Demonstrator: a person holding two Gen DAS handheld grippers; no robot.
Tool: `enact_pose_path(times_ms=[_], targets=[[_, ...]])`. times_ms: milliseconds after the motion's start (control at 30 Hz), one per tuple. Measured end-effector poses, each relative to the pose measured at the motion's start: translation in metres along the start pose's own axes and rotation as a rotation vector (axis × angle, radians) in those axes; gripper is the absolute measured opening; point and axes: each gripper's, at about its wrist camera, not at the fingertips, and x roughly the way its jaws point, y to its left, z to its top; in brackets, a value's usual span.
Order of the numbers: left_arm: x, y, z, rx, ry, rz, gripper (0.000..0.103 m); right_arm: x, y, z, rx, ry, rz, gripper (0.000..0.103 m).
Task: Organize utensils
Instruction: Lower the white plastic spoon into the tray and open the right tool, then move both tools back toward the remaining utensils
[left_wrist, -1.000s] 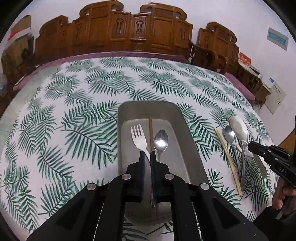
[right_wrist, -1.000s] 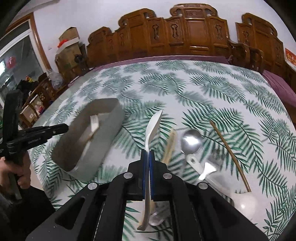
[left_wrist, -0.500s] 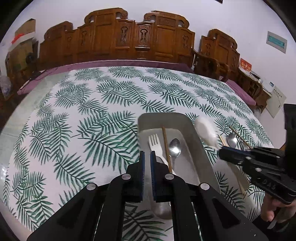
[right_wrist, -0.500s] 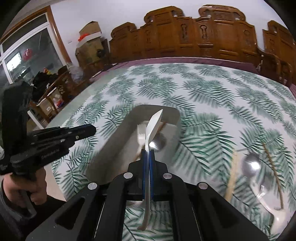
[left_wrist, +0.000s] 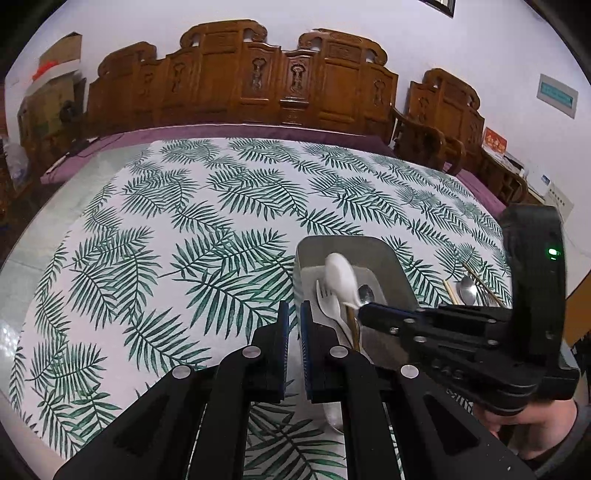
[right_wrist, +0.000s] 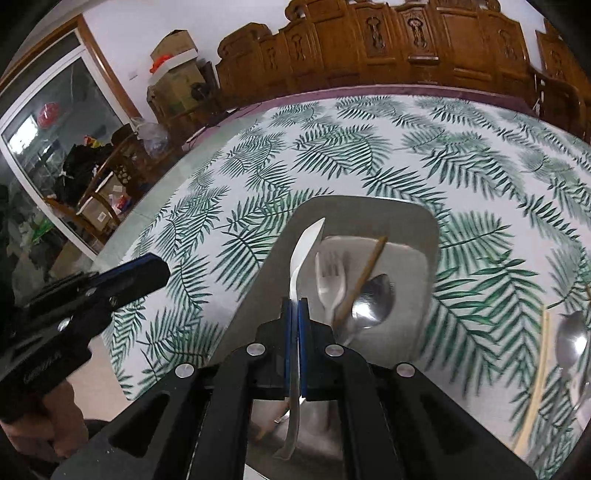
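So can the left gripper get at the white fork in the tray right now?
Probably not cleanly: the right gripper, shut on the white spoon, hangs over the tray right above the white fork.

Two handheld grippers of matte black plastic: the left gripper (left_wrist: 292, 325) and right gripper (right_wrist: 294, 317) each carry blue-edged pads (left_wrist: 283, 332) and round silver screws (right_wrist: 256, 349) on angular arms. A green light (left_wrist: 553, 253) glows on the right unit's upright block. Pale lettering (right_wrist: 41, 367) marks the left one's body. A grey sleeve (left_wrist: 565, 446) covers the wrist.
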Motion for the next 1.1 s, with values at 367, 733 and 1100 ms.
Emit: enact_pose_path(times_ms=[367,733,1100], targets=[[-0.002,-0.013,-0.001,0.017,-0.008,-0.031,0.005,-0.025,-0.014,-0.004,0.004,-0.038,0.018,0.008],[-0.007,-0.065,-0.007,0.092,-0.023,-0.113,0.021,-0.107,-0.069,-0.036,-0.006,-0.11,-0.142,0.008],[-0.005,-0.116,-0.018,0.156,-0.012,-0.206,0.054,-0.156,-0.126,-0.073,0.033,-0.124,-0.304,0.008]])
